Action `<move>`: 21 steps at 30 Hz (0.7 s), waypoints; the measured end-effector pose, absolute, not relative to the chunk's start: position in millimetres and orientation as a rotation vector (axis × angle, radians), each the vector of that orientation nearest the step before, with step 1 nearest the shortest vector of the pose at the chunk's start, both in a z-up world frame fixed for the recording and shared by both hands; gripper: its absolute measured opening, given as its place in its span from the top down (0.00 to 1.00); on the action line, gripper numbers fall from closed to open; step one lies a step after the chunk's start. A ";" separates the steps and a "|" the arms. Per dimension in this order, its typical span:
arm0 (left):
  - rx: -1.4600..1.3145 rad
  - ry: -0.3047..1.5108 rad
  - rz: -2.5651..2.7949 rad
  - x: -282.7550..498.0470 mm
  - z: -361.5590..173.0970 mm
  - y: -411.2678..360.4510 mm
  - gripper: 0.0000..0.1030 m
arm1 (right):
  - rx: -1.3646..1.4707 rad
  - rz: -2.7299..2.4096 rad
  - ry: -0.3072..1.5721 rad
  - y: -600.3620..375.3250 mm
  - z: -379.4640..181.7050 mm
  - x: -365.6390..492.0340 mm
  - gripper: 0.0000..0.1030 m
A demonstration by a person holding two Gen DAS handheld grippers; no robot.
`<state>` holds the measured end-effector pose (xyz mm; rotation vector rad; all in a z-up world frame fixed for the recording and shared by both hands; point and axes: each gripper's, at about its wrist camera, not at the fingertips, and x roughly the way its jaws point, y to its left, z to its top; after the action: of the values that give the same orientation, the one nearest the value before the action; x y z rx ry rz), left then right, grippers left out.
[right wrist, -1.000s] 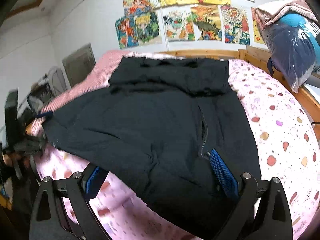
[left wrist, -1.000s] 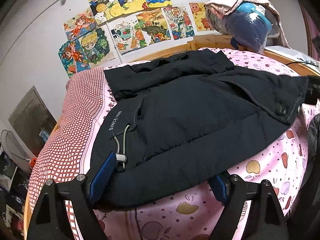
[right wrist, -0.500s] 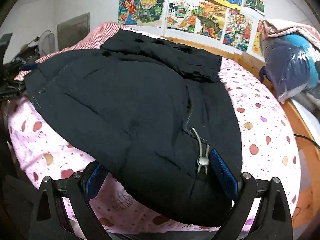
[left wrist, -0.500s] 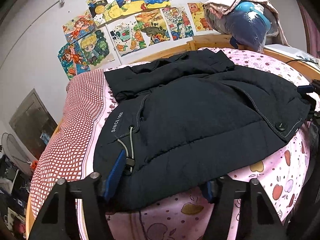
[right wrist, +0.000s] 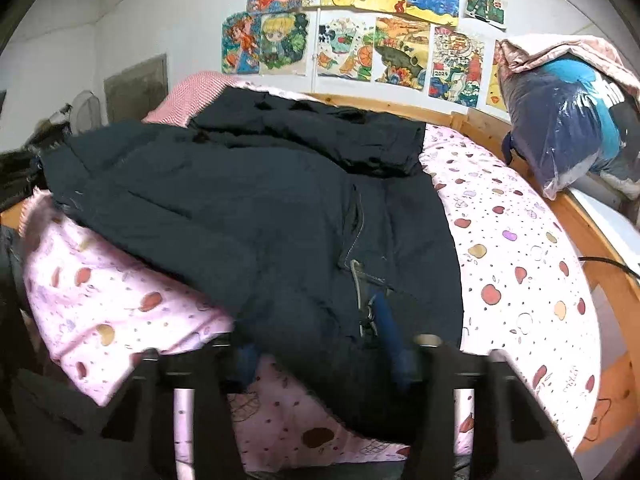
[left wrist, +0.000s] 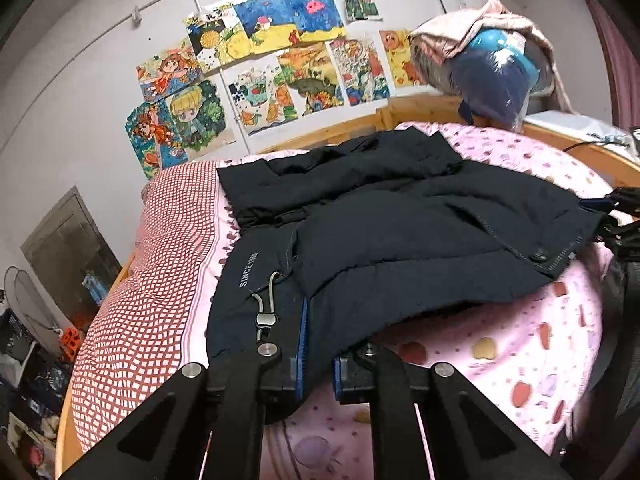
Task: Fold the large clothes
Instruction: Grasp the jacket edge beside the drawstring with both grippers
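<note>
The dark jacket [left wrist: 400, 240] is lying spread across the pink bed [left wrist: 520, 344], its hem hanging over the near edge. The left tool [left wrist: 318, 364] is pinching that hem beside the drawcord toggle [left wrist: 266, 318], jaws nearly together. The right tool [right wrist: 320, 356] is blurring; its jaws are straddling the hem, grip unclear. Bare sheet is lying to the jacket's right.

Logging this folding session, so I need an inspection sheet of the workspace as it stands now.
Surface: bed with pink fruit-print sheet, red checked cover at one side.
Job's things: dark jacket spread on it, hem near both grippers.
Clutter: bagged bundle on the bed frame.
Grippers: left gripper shut on the hem; right gripper blurred, closing on the hem.
Cables: black cable over the frame.
Surroundings: drawings on the wall.
</note>
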<state>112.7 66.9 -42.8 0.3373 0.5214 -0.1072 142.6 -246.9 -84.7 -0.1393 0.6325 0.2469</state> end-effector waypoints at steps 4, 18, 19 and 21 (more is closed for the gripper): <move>0.311 0.496 -0.117 93.1 -44.1 65.1 0.92 | -0.192 0.227 0.613 -240.0 -81.2 131.7 0.87; 0.252 0.446 -0.144 25.9 -19.7 80.4 0.93 | -0.146 0.249 0.484 -240.4 -34.8 59.8 0.93; 0.254 0.442 -0.147 21.2 -18.0 81.2 0.93 | -0.147 0.249 0.482 -240.6 -32.5 56.5 0.93; 0.253 0.445 -0.153 16.3 -16.3 81.6 0.93 | -0.141 0.251 0.482 -240.7 -28.1 53.5 0.92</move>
<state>16.3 81.6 -16.3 0.2527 0.4453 -0.1533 53.5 -240.7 -28.1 -0.1413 0.4819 0.2505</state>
